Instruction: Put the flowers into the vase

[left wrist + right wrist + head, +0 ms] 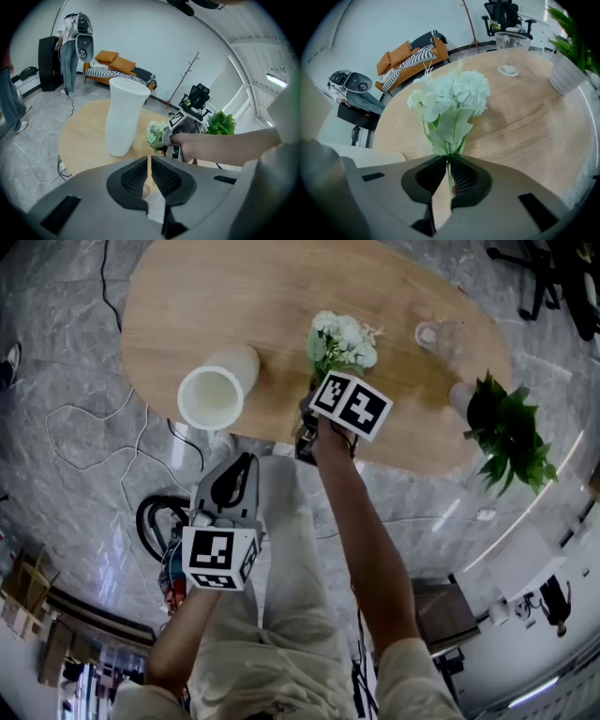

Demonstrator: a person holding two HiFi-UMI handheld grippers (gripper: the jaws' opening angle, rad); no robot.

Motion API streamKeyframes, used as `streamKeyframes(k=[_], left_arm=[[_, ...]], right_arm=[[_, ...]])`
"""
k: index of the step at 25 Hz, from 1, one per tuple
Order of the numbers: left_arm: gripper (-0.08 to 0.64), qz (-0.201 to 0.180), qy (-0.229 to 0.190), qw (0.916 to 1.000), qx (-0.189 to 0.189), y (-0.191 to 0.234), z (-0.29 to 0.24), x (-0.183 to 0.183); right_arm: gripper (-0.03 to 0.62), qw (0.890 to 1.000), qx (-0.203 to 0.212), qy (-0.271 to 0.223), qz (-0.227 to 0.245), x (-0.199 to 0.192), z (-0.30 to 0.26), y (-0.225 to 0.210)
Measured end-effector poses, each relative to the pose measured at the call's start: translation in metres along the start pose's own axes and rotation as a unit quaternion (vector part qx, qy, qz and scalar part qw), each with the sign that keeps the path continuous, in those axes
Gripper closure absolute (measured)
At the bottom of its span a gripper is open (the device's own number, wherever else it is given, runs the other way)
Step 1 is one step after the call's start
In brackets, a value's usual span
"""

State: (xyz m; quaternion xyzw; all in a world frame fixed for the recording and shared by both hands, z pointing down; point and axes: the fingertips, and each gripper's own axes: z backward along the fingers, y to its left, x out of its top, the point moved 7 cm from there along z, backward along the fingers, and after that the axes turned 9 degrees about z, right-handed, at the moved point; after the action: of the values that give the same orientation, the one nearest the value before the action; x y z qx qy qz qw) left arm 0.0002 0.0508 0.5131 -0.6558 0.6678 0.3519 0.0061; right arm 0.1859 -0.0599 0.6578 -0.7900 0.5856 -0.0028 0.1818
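Observation:
A bunch of white flowers (pixel 452 96) with green leaves rises from my right gripper (pixel 449 161), which is shut on its stems. In the head view the flowers (pixel 339 341) stand over the near middle of the oval wooden table (pixel 281 296). The tall white vase (pixel 217 390) stands upright left of them, its mouth open; the left gripper view shows this vase (pixel 123 117) beside the flowers (pixel 155 132). My left gripper (pixel 149 161) hangs off the table's near edge, low over my lap, its jaws shut with nothing in them.
A clear glass (pixel 439 334) stands at the table's far right. A potted green plant (pixel 506 432) sits at the right edge. Cables (pixel 84 423) trail over the marble floor on the left. An orange sofa (pixel 117 65) and an office chair (pixel 199 96) stand beyond the table.

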Motion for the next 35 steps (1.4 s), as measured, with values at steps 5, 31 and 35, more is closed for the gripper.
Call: streamKeyframes(k=[5, 31, 35], left_arm=[[0.526, -0.003, 0.0, 1.0, 0.0, 0.0, 0.002, -0.001], [0.526, -0.042, -0.012, 0.9989, -0.015, -0.034, 0.027, 0.002], [0.526, -0.056, -0.016, 0.9981, -0.018, -0.039, 0.037, 0.013]], right_arm=[[0.555, 1.0, 0.021, -0.009, -0.003, -0.006, 0.006, 0.001], [0.555, 0.993, 0.088, -0.076, -0.01, -0.026, 0.074, -0.006], [0.556, 0.992, 0.095, -0.084, 0.003, -0.025, 0.094, 0.003]])
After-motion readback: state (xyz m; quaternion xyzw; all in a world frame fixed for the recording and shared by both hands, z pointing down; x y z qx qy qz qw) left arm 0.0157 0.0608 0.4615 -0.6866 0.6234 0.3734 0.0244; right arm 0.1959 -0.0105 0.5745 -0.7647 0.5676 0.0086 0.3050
